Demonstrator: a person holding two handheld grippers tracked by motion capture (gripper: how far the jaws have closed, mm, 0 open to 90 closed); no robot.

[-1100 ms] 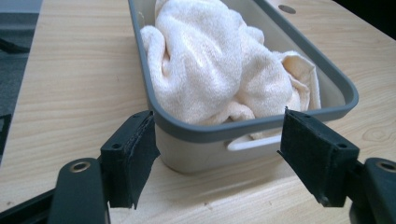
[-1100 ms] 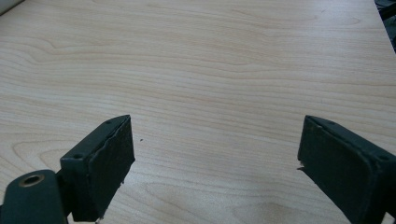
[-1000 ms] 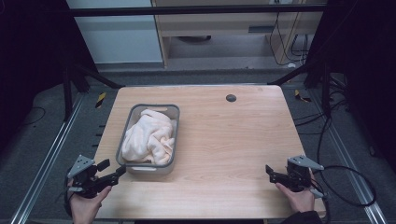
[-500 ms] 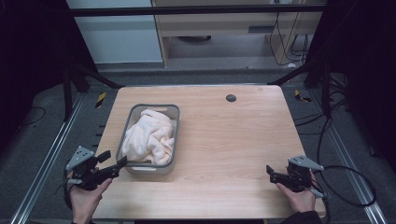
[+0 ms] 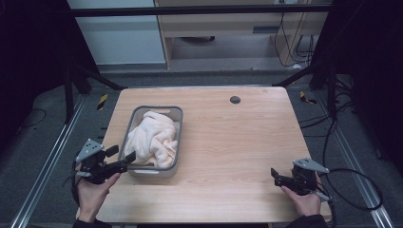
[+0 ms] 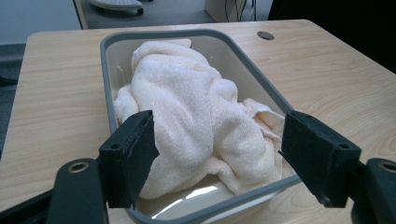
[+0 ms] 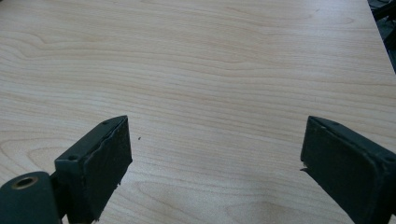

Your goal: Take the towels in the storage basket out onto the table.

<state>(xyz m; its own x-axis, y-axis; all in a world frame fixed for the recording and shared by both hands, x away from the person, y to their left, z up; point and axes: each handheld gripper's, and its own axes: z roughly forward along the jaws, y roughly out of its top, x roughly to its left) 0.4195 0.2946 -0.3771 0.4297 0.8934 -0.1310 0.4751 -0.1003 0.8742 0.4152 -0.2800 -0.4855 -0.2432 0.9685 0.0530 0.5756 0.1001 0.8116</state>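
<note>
A crumpled cream terry towel (image 6: 196,116) fills the grey rectangular plastic tub (image 6: 261,84) on the left half of the pale wooden table (image 5: 237,142). The left gripper (image 5: 122,157) (jaws spread wide) sits at the tub's near end, while the right gripper (image 5: 274,175), equally wide, hovers over bare wood near the table's right front corner.

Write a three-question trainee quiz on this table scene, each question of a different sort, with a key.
1. True or false: the towel lies bunched inside the grey tub.
2. Which gripper is nearest the tub? A) left gripper B) right gripper
3. Fill in: the jaws of both grippers stand ____.

Key: 1 true. 2 A; in the left gripper view its jaws frame the tub's near end, while the right gripper hangs over bare table. 3 open.
</note>
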